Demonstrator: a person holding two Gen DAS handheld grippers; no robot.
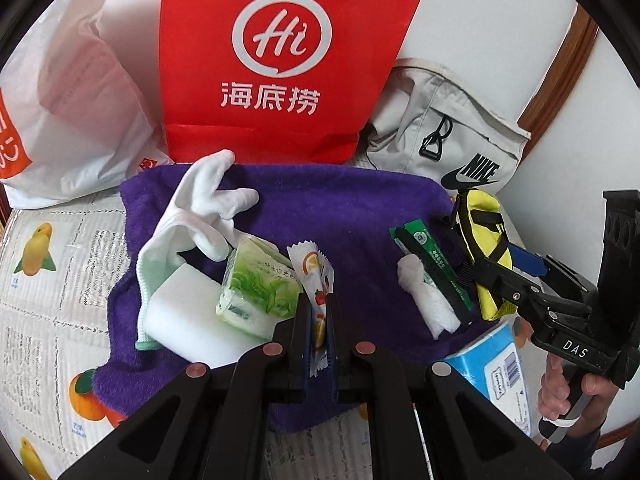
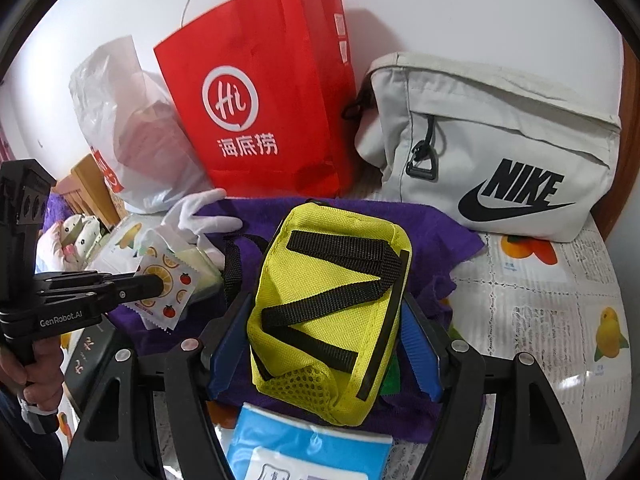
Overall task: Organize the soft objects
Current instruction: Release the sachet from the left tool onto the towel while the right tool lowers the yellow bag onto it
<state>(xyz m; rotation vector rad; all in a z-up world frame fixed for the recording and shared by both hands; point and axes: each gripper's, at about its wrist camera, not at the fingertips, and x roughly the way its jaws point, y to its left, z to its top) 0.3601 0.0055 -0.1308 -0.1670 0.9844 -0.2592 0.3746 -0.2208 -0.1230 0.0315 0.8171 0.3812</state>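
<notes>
- Your left gripper (image 1: pixel 319 322) is pressed together on a fruit-print sachet (image 1: pixel 316 280); the pads pinch its flat faces edge-on, so the thin packet stands up between them instead of flopping.
- Your right gripper (image 2: pixel 326 344) is spread wide but not free: both blue pads sit against the sides of the yellow pouch (image 2: pixel 332 312). Wide stance because the pouch is bulky; it's gripped across its body, black straps facing up.
- Both items sit above the purple towel (image 1: pixel 340 204), which looks like the staging area. A white glove (image 1: pixel 200 204), white sponge block (image 1: pixel 188 312), green tissue pack (image 1: pixel 256 284), green-and-white sachet (image 1: pixel 432 264) and rolled white wipe (image 1: pixel 428 300) lie on it.
- A blue tissue pack (image 2: pixel 304 444) sits at the towel's near edge, right under the pouch.
- Likely destinations stand against the wall: red paper bag (image 2: pixel 264 92), white plastic bag (image 2: pixel 132 128), grey Nike bag (image 2: pixel 500 144). Can't tell which one either item is meant for.
- Judgement: early in the sort, most soft items are unsorted on the towel.
- Risk: the sachet is held near its bottom, so it could pivot in the pinch.
</notes>
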